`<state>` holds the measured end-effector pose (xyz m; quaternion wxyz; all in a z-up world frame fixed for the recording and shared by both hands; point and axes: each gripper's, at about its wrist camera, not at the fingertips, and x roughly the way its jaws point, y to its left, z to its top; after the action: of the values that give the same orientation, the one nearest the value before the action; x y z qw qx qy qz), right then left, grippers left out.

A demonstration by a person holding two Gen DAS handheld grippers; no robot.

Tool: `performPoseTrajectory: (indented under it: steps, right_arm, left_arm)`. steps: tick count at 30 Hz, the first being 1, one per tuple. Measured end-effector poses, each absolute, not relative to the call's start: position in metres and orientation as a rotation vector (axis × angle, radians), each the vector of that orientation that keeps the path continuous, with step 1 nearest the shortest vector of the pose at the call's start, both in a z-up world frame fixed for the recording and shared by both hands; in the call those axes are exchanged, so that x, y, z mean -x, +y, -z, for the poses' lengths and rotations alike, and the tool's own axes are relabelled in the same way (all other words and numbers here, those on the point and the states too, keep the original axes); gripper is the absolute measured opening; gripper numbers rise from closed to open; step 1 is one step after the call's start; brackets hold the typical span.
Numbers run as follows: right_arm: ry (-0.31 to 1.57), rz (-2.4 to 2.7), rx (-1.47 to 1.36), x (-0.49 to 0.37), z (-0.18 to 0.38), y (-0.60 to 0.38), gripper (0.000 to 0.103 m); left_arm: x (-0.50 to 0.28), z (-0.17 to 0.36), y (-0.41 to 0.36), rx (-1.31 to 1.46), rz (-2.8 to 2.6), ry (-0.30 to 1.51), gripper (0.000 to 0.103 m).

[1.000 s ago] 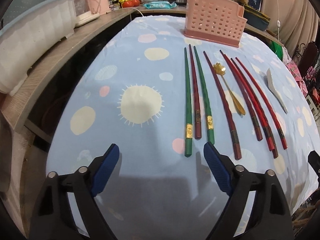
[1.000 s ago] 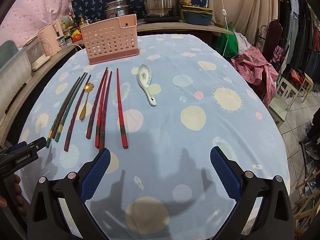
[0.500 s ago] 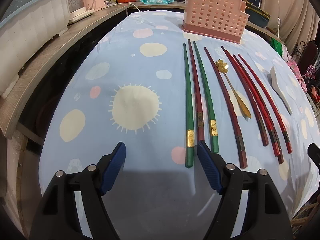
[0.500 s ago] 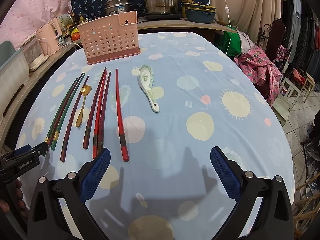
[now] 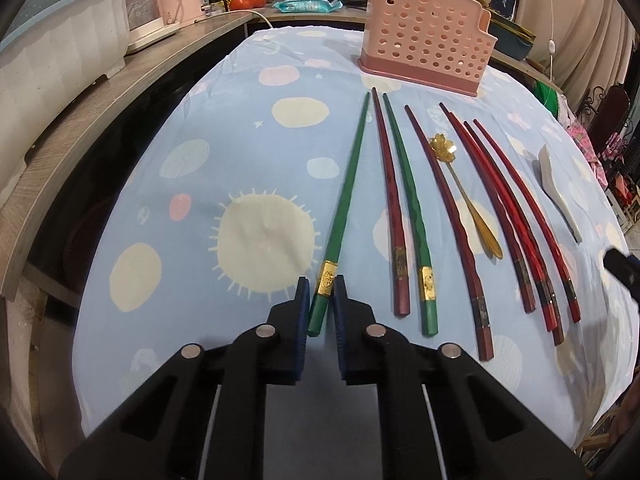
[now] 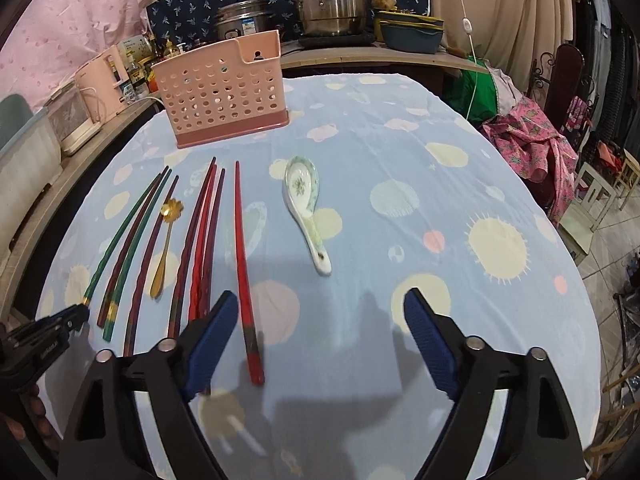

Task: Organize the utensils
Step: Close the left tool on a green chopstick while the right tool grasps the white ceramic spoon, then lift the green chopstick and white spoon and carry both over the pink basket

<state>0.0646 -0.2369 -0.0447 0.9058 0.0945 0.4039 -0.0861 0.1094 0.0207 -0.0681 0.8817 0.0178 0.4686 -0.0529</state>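
Observation:
My left gripper [image 5: 320,300] is shut on the near end of a green chopstick [image 5: 346,196] with a gold band; its tip points toward the pink perforated utensil holder [image 5: 426,40]. Beside it lie a second green chopstick [image 5: 408,208], several dark red and red chopsticks [image 5: 516,216], a gold flower spoon [image 5: 464,192] and a white ceramic spoon [image 5: 558,188]. My right gripper [image 6: 316,340] is open and empty, low over the cloth, with a red chopstick [image 6: 244,268] just inside its left finger. The ceramic spoon [image 6: 306,208] and the holder [image 6: 224,92] lie ahead of it.
The table has a blue cloth [image 6: 400,160] with pale dots. A wooden counter [image 5: 80,120] with a white bin and pink appliance runs along the left. Steel pots [image 6: 332,0] stand behind the holder. Clothes and chairs [image 6: 532,140] are at the right.
My left gripper has moved forward and closed on the leftmost green chopstick, swinging its near end left. My right gripper has moved forward and lower toward the red chopstick, still open.

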Motion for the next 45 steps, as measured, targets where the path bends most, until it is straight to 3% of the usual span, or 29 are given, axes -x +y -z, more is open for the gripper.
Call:
performPoseTrajectory:
  steps: [8, 16, 21, 23, 45]
  right_arm:
    - [0.851, 0.133, -0.204, -0.11, 0.054, -0.249, 0.044]
    - [0.912, 0.097, -0.227, -0.13, 0.076, -0.248, 0.023]
    - [0.904, 0.097, -0.21, -0.13, 0.079, -0.246, 0.02]
    - [0.903, 0.1, -0.205, -0.129, 0.079, -0.245, 0.013]
    - [0.817, 0.062, -0.266, -0.07, 0.037, -0.248, 0.009]
  left_arm:
    - [-0.115, 0.07, 0.018, -0.036, 0.1, 0.972, 0.01]
    - [-0.117, 0.071, 0.017, -0.041, 0.097, 0.966, 0.01]
    - [-0.117, 0.071, 0.016, -0.044, 0.097, 0.961, 0.01]
    - [-0.117, 0.071, 0.016, -0.039, 0.098, 0.962, 0.01]
    - [-0.085, 0.035, 0.02, 0.033, 0.156, 0.906, 0.007]
